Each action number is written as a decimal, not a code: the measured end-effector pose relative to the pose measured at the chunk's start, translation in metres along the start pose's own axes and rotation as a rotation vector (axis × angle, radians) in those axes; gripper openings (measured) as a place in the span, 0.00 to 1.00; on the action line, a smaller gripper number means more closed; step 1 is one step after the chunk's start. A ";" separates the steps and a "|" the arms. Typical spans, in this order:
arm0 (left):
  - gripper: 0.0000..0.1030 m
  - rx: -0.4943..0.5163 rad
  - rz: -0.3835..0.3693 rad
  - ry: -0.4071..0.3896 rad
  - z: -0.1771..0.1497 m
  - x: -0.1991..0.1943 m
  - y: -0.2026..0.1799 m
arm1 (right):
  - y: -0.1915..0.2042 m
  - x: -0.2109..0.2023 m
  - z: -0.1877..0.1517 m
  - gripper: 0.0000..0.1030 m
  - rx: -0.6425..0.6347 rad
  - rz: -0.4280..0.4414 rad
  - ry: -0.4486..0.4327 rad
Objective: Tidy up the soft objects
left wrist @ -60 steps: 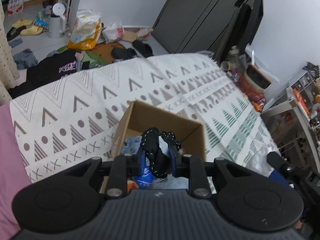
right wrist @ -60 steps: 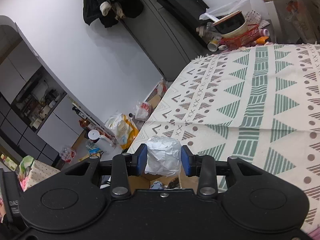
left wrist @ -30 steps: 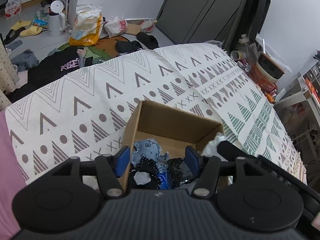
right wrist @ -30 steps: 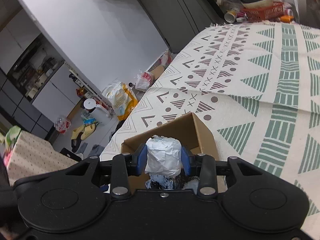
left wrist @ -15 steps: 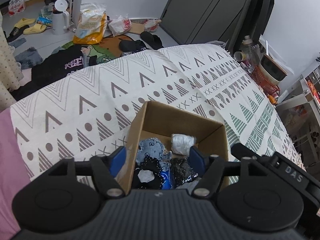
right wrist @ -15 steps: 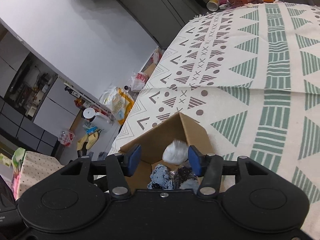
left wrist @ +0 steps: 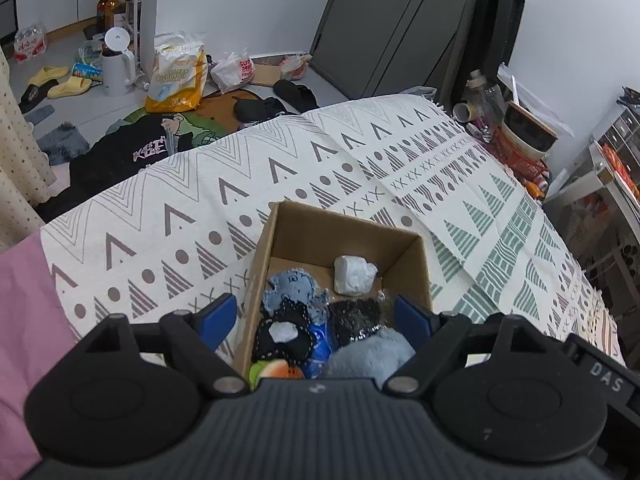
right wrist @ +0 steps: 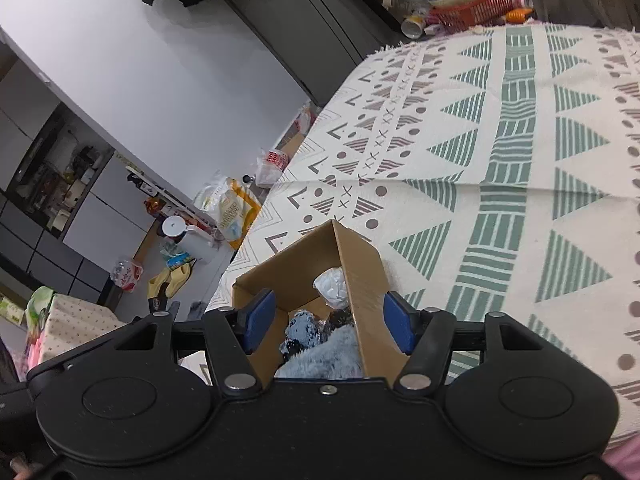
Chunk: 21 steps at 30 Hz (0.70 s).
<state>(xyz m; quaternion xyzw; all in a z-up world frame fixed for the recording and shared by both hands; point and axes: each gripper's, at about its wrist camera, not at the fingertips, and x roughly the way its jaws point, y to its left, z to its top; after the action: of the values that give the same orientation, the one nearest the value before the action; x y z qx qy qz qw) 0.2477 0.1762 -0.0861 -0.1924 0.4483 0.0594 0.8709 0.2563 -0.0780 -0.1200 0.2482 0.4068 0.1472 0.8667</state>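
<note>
The left gripper point(left wrist: 316, 322) hangs above the near end of an open cardboard box point(left wrist: 404, 258), jaws spread and opening further, with nothing pressed between the blue pads point(left wrist: 218, 317). The right gripper point(right wrist: 327, 322) stands over the same box point(right wrist: 364, 276) from its other side; its jaws are likewise parted and opening, both pads clear of any object, one box wall rising between them. The white crumpled bundle point(left wrist: 354, 275) lies on the box floor at the far corner, ahead of and below both grippers, apart from the pads; in the right wrist view it point(right wrist: 334, 284) rests against the inner wall. Nearer the grippers the box holds a light blue cloth item point(left wrist: 294, 290), a black dotted item point(left wrist: 286, 330), a dark glittery item point(left wrist: 358, 316) and a pale blue fluffy item point(left wrist: 370, 354). The box sits on a cream blanket point(left wrist: 192, 216) printed with triangles, dots and crosses. Beyond its edge, the floor carries a yellow-and-white bag point(left wrist: 176, 76) and yellow slippers point(left wrist: 60, 84).
</note>
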 end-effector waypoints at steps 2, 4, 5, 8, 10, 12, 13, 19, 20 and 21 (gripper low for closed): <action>0.83 0.010 -0.001 -0.007 -0.004 -0.007 -0.004 | -0.001 -0.010 -0.001 0.59 -0.007 -0.007 -0.007; 0.87 0.021 -0.003 -0.012 -0.007 -0.014 -0.008 | -0.004 -0.022 -0.002 0.63 -0.020 -0.013 -0.020; 0.88 0.028 -0.003 -0.015 -0.010 -0.019 -0.010 | -0.005 -0.028 -0.002 0.66 -0.030 -0.016 -0.028; 0.90 0.046 0.010 -0.030 -0.017 -0.031 -0.018 | -0.009 -0.046 -0.002 0.73 -0.053 -0.020 -0.052; 0.93 0.058 0.010 -0.032 -0.022 -0.037 -0.022 | -0.012 -0.057 -0.001 0.77 -0.056 -0.018 -0.063; 0.96 0.074 0.012 -0.040 -0.026 -0.045 -0.027 | -0.015 -0.066 0.000 0.80 -0.062 -0.019 -0.074; 0.96 0.079 0.015 -0.042 -0.028 -0.048 -0.029 | -0.015 -0.070 0.000 0.81 -0.067 -0.022 -0.078; 0.97 0.102 0.012 -0.056 -0.039 -0.069 -0.039 | -0.018 -0.101 -0.001 0.99 -0.098 -0.042 -0.127; 0.97 0.110 0.010 -0.061 -0.040 -0.073 -0.041 | -0.019 -0.107 -0.001 1.00 -0.103 -0.043 -0.139; 0.97 0.117 0.011 -0.069 -0.042 -0.078 -0.043 | -0.020 -0.111 -0.001 1.00 -0.108 -0.042 -0.145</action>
<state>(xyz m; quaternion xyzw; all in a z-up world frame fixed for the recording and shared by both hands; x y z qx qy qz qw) 0.1816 0.1253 -0.0336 -0.1363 0.4217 0.0446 0.8953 0.1868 -0.1449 -0.0612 0.2026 0.3397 0.1326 0.9088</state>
